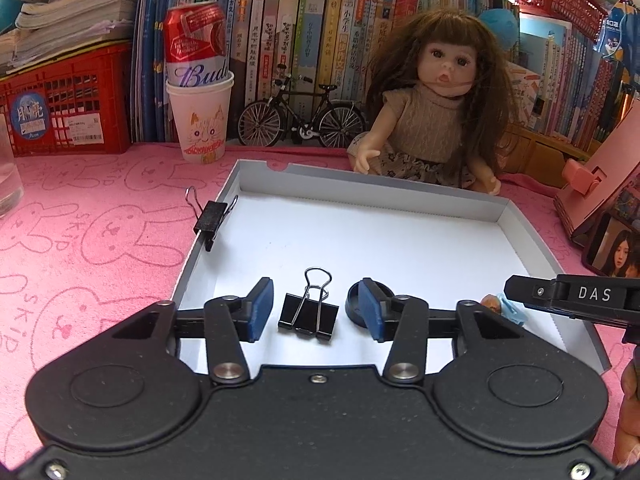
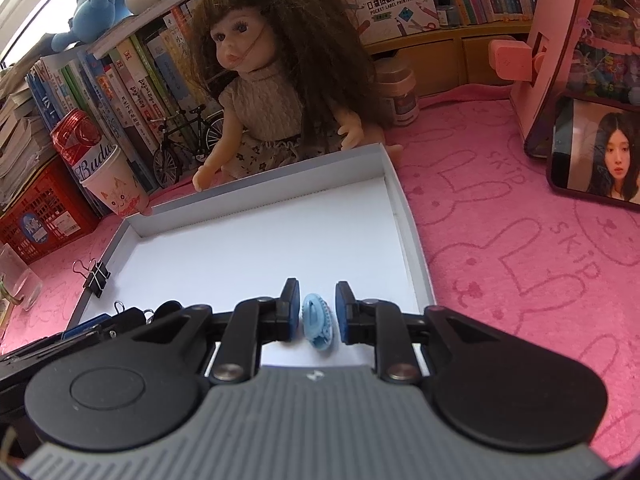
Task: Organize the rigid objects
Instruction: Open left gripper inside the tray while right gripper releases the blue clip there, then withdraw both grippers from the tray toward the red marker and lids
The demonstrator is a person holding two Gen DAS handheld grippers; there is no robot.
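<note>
A shallow white box lid lies on the pink cloth; it also shows in the right wrist view. My left gripper is open, its blue pads either side of a black binder clip lying in the lid. A round black cap sits behind the right pad. A second binder clip is clamped on the lid's left wall and shows in the right wrist view. My right gripper is open around a light blue hair clip, with a gap on each side. The hair clip's edge shows in the left wrist view.
A doll sits behind the lid. A paper cup holds a red can. A model bicycle, books, a red crate, a glass, a pink stand and a phone surround it.
</note>
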